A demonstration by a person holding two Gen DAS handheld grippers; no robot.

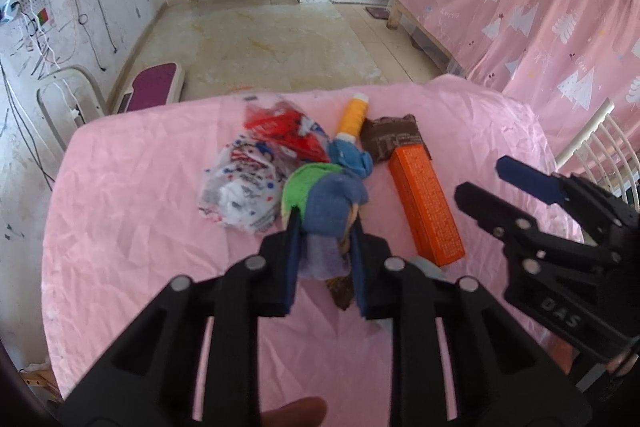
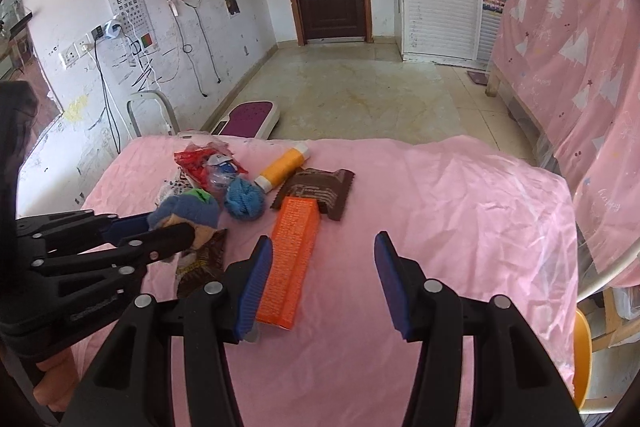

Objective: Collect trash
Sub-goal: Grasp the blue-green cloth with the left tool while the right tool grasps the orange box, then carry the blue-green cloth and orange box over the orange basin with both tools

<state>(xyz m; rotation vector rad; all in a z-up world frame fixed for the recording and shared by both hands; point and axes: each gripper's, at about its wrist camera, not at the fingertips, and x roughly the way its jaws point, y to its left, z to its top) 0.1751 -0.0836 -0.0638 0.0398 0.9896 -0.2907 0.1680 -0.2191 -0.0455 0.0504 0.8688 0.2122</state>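
Left gripper clamped on blue-and-green sock bundle, mid-pile on pink sheet. Right gripper spread wide, empty, beside orange box. Advice: lift straight up, lest brown wrapper underneath drag along.

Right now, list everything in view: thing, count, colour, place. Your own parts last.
Table cloth: one, pink, covering the table.
Orange box: one, lying flat, centre, its far end on the brown wrapper.
Brown wrapper: one, behind the box.
Yellow tube: one, white ends, far side.
Blue yarn ball: one, left of the brown wrapper.
Red wrapper: one, far left of the pile.
White printed bag: one, crumpled, left.
Soft bundle: one, blue, green and tan, between the left fingers.
Dark wrapper: one, under the bundle.
Left gripper: shut on the bundle.
Right gripper: open, above the box.
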